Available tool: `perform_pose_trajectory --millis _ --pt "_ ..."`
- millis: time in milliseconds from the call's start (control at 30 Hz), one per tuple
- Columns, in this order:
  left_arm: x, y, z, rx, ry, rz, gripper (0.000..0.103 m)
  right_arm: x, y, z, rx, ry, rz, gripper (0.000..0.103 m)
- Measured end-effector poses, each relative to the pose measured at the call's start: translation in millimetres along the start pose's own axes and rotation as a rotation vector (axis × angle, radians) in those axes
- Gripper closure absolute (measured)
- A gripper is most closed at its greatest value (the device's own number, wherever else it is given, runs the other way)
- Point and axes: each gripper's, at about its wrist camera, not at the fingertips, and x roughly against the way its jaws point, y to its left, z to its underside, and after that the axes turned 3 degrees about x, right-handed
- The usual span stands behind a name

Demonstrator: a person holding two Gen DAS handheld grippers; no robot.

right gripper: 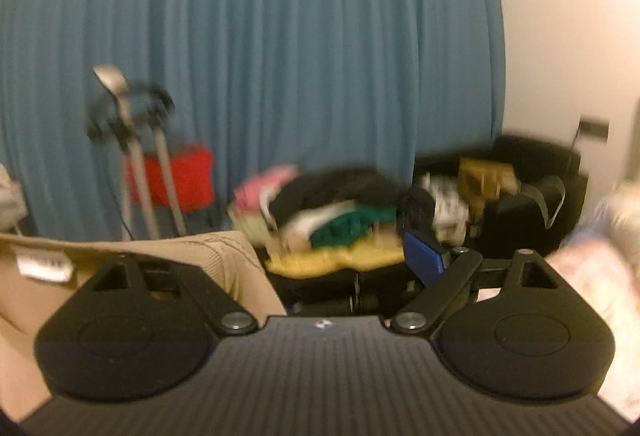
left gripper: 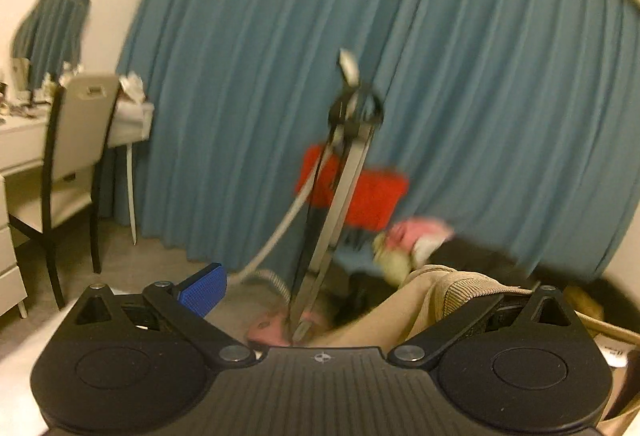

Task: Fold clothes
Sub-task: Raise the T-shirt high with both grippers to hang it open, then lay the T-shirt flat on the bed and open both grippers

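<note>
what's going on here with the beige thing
A person holds tongs in each hand, working on a beige garment. It drapes over the right finger of the left tongs and the left finger of the right tongs; both stand open, not pinching it. More clothes are piled ahead by the blue curtain. The pictures are blurred.

Curtain [right gripper: 280,56] across the back; tripod [right gripper: 136,164] at left before it; clothes pile [right gripper: 332,220] at centre; armchair [right gripper: 532,196] at right; corduroy garment [right gripper: 192,256] lower left, nearest.
</note>
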Motion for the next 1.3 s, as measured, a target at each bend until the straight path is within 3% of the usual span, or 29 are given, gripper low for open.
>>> perform_pose_trajectory --millis 133,300,400,600,700,800,1067,1300 --pt "-127 21 66 -0.030 0.175 -0.014 0.000 -101 1 71 -0.015 0.167 -0.004 0.016" --pt "-221 39 114 -0.063 0.427 -0.016 0.000 -176 10 136 0.103 0.446 -0.079 0.016" --pt "-245 35 121 -0.119 0.586 0.055 0.000 -188 19 149 0.159 0.537 -0.175 0.016" --pt "-229 20 109 -0.284 0.642 0.120 0.000 -175 37 130 0.220 0.583 -0.329 0.016" --pt "-212 16 94 -0.264 0.586 0.156 0.000 -155 46 121 0.218 0.557 -0.374 0.016" --pt "-166 27 93 -0.248 0.497 0.172 0.000 -127 48 113 0.188 0.481 -0.366 0.016" --pt "20 26 89 -0.248 0.298 0.200 0.000 14 27 108 0.087 0.262 -0.331 0.016" --pt "188 37 115 -0.201 0.216 0.233 0.000 163 -10 115 0.008 0.166 -0.345 0.016"
